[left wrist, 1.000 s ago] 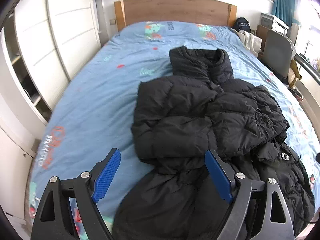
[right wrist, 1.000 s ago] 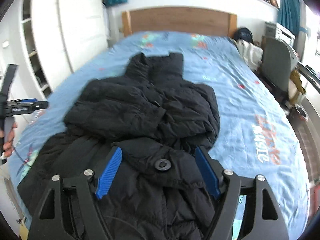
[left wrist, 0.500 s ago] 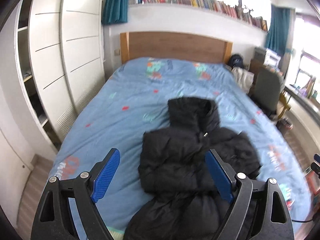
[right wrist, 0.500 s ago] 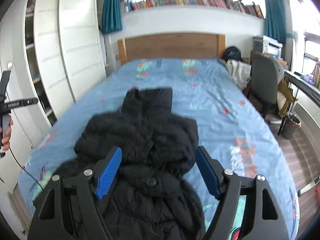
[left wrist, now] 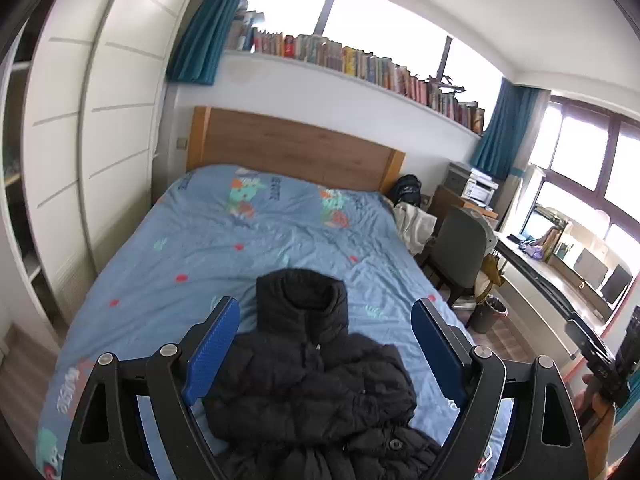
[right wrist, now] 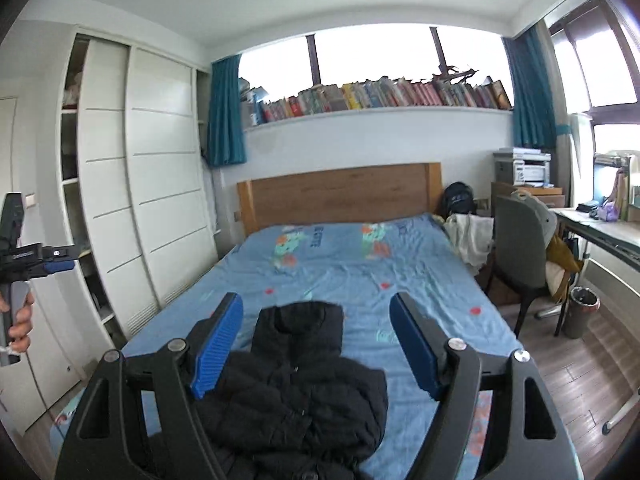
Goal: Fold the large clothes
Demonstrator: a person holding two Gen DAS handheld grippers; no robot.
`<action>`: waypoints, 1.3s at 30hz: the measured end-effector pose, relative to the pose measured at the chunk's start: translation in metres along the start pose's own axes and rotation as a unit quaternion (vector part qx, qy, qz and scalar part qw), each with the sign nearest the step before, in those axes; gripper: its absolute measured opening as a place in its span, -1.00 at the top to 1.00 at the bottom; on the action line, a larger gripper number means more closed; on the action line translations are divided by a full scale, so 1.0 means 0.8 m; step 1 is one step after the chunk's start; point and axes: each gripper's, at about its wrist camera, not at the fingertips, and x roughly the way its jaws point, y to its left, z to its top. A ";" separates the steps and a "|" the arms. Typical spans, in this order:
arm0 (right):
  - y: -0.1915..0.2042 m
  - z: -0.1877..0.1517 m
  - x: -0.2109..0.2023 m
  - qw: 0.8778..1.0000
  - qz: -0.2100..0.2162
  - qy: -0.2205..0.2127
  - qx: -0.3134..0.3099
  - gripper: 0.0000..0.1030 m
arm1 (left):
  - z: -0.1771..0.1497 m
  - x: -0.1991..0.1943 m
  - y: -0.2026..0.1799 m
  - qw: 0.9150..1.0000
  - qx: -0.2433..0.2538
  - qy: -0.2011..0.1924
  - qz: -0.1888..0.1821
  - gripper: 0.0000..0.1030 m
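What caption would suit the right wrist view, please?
Open right gripper above a black jacket on the bed.

The jacket is matt black quilted cloth on the bed with its smooth blue printed sheet, against a matt wooden headboard, while each hand-held gripper's ribbed blue pads look plastic.

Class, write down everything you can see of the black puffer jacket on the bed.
The black puffer jacket is quilted and padded, seemingly of smooth synthetic fabric. Its tall collar points toward the headboard, the front is zipped, and the sleeves are folded across the chest. A round button shows near the bottom edge. It lies on the blue sheet, near the foot. Neither open pair of tongs touches it.
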 end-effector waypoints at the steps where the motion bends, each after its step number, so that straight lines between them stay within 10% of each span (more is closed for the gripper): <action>1: 0.002 0.005 0.007 1.000 -0.003 -0.001 -0.004 -0.46 | 0.008 0.004 -0.004 1.000 0.005 -0.003 0.002 -0.69; 9: -0.006 0.035 0.133 1.000 -0.010 0.011 0.023 -0.46 | 0.041 0.098 0.008 1.000 0.008 0.018 0.016 -0.80; 18: -0.034 -0.039 0.405 0.995 0.003 0.081 0.053 -0.46 | 0.013 0.357 0.109 0.996 -0.047 0.072 0.018 -0.80; 25: -0.071 -0.167 0.606 0.977 0.024 0.174 0.120 -0.46 | -0.073 0.554 0.194 0.976 -0.157 0.151 -0.004 -0.78; 39: -0.105 -0.270 0.823 0.951 0.047 0.218 0.215 -0.46 | -0.146 0.745 0.273 0.944 -0.267 0.192 0.006 -0.61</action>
